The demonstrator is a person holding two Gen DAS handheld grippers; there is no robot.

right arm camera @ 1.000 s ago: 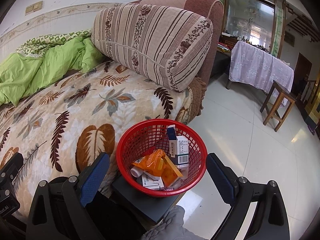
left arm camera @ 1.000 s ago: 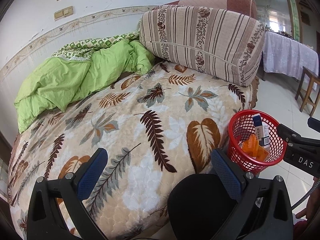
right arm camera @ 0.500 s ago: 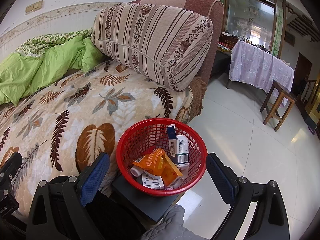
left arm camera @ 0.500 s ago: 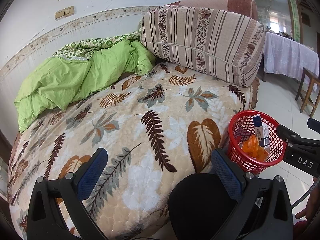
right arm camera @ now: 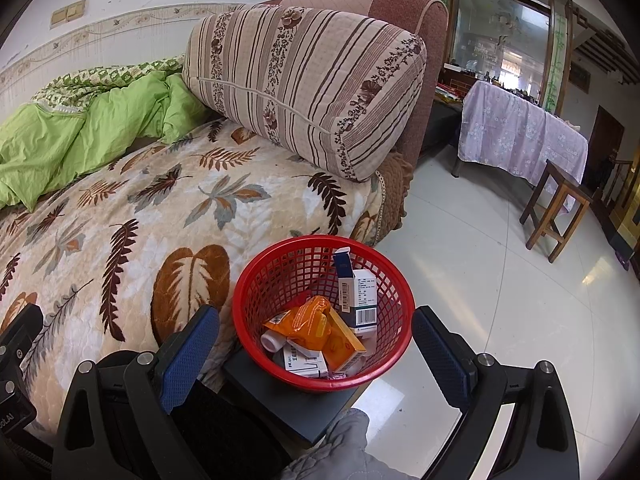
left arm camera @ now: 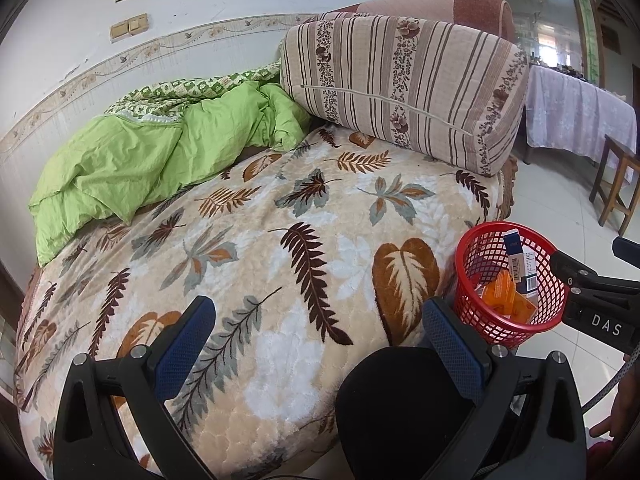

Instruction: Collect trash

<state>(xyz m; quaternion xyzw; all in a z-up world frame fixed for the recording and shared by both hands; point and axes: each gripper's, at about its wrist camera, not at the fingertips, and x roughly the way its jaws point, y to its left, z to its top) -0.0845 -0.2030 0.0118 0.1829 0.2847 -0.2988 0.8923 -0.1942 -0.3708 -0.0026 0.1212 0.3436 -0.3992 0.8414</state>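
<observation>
Red basket (right arm camera: 323, 312), lower centre of the right wrist view: trash is being held inside, namely orange packets (right arm camera: 308, 322), a blue-and-white carton (right arm camera: 358, 294) and what appears to be a small bottle. Leaf-patterned bedspread (left arm camera: 256, 240): no litter is being shown. Left gripper (left arm camera: 316, 344) and right gripper (right arm camera: 316, 354): both spread wide, nothing gripped. Collection is judged nearly complete.

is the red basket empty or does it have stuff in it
Partly filled: the red basket holds an orange packet, a barcoded white box and a small bottle.
</observation>
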